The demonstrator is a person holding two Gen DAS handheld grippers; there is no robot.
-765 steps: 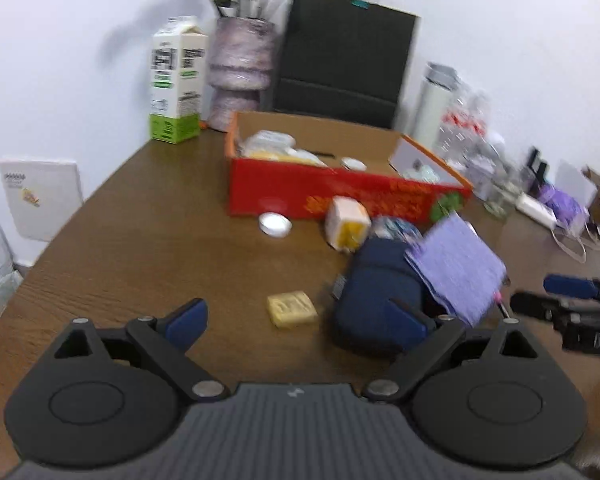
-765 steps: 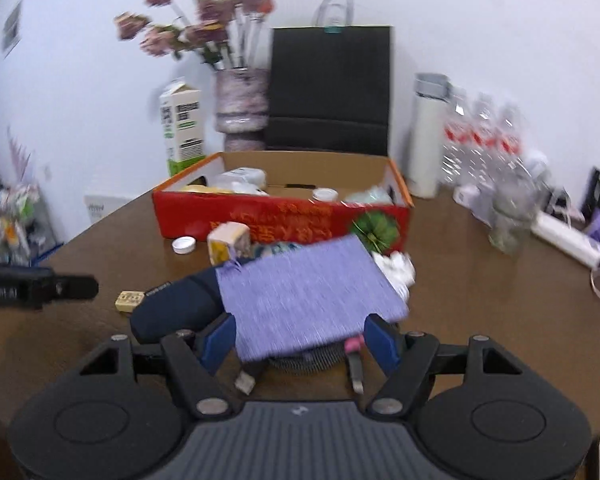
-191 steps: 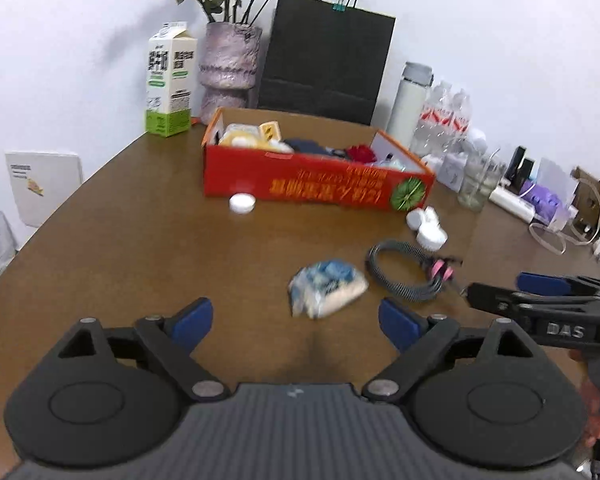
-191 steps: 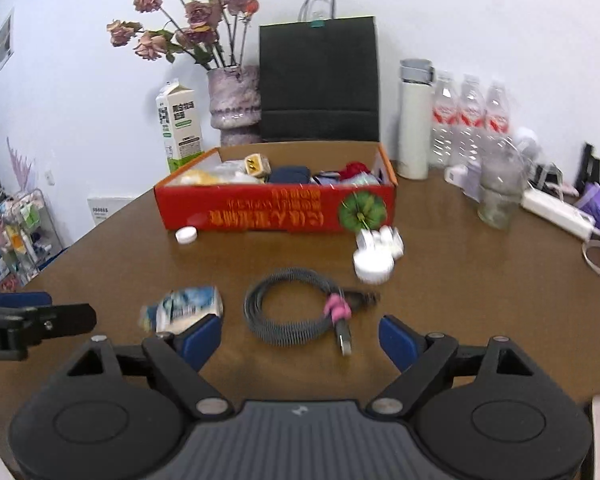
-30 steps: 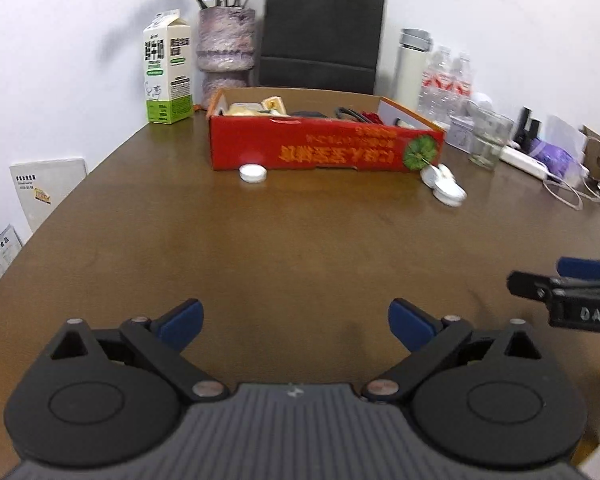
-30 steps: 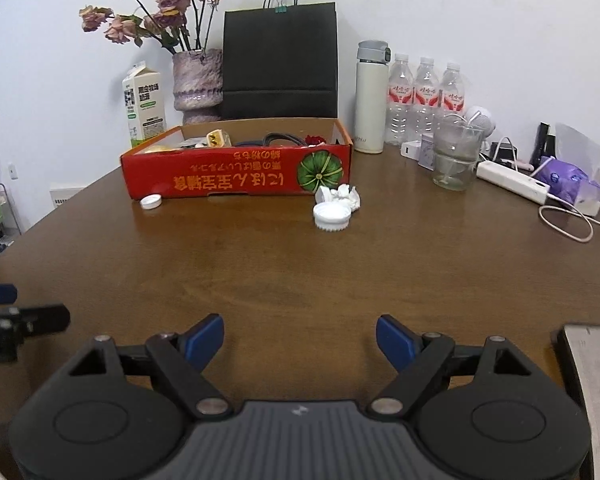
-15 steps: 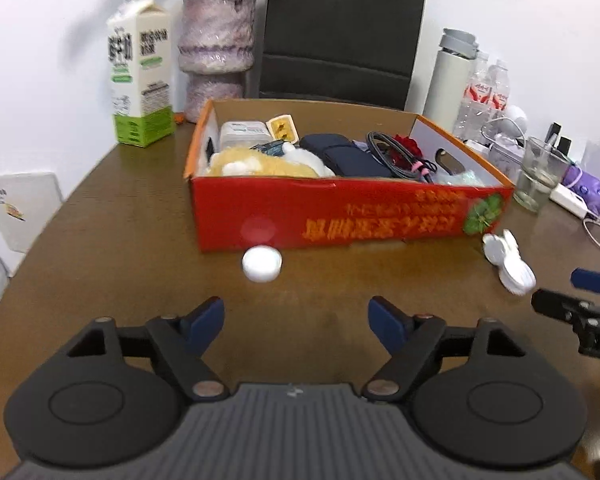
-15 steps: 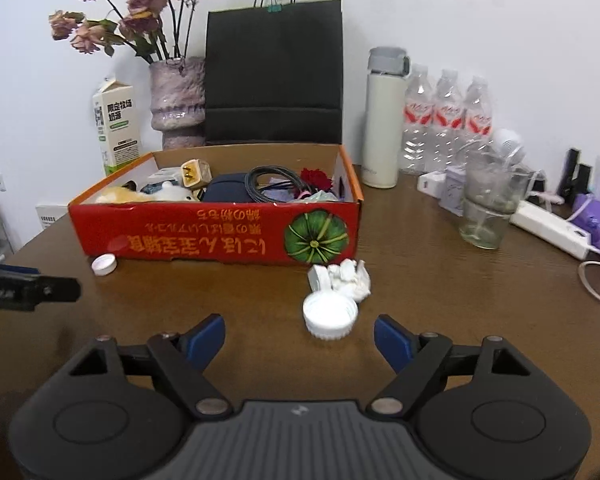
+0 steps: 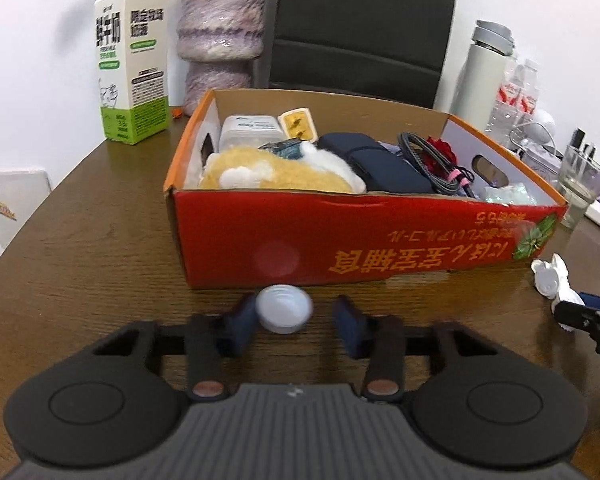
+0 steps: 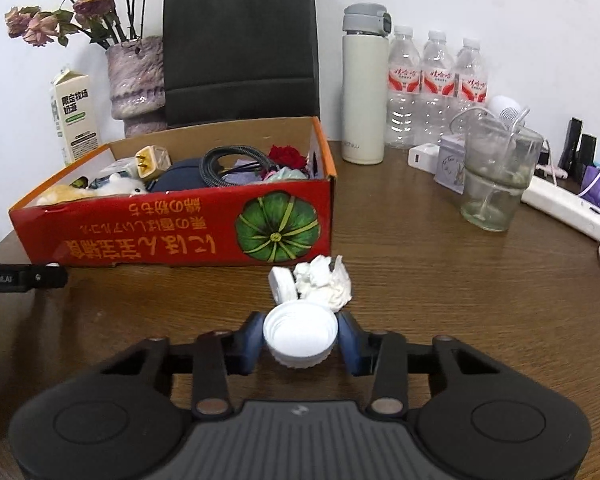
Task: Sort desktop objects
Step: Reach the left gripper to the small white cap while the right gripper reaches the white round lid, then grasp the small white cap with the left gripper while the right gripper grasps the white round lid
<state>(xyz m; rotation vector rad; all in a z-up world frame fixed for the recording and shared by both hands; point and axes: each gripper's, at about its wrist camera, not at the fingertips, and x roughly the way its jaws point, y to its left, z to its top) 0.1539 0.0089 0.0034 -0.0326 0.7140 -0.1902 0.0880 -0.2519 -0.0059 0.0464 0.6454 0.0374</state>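
A: Right gripper point(image 10: 300, 340), blue pads point(image 10: 249, 340) narrowed onto the big white ribbed plastic cap point(image 10: 300, 338). Both pads look to be touching its sides, cap sits open side up on the brown wooden table point(image 10: 440, 280).

B: Other claw?

A: Left gripper point(image 9: 296, 322), jaws partly closed around the small pale-blue round cap point(image 9: 285, 309). Left pad against the cap's edge, right pad apart from it with a gap, so not clamped. The small cap lies on the table just in front of the red cardboard box point(image 9: 340, 236).

B: What's near the big cap?

A: A crumpled white tissue point(image 10: 324, 282) and a small white disc on edge point(image 10: 282, 284), just beyond it, between the cap and the box's pumpkin print.

B: Box contents?

A: Yellow-and-white plush toy point(image 9: 276, 172), dark navy pouch point(image 9: 384, 168), coiled grey braided cable point(image 10: 232, 166), yellow plug adapter point(image 10: 150, 162), something red at the back.

B: Background?

A: Green-and-white milk carton point(image 9: 134, 60), mottled purple vase point(image 9: 220, 28), black paper bag point(image 10: 240, 48), cream thermos flask point(image 10: 364, 88), three clear water bottles point(image 10: 436, 92), a glass tumbler point(image 10: 496, 176).
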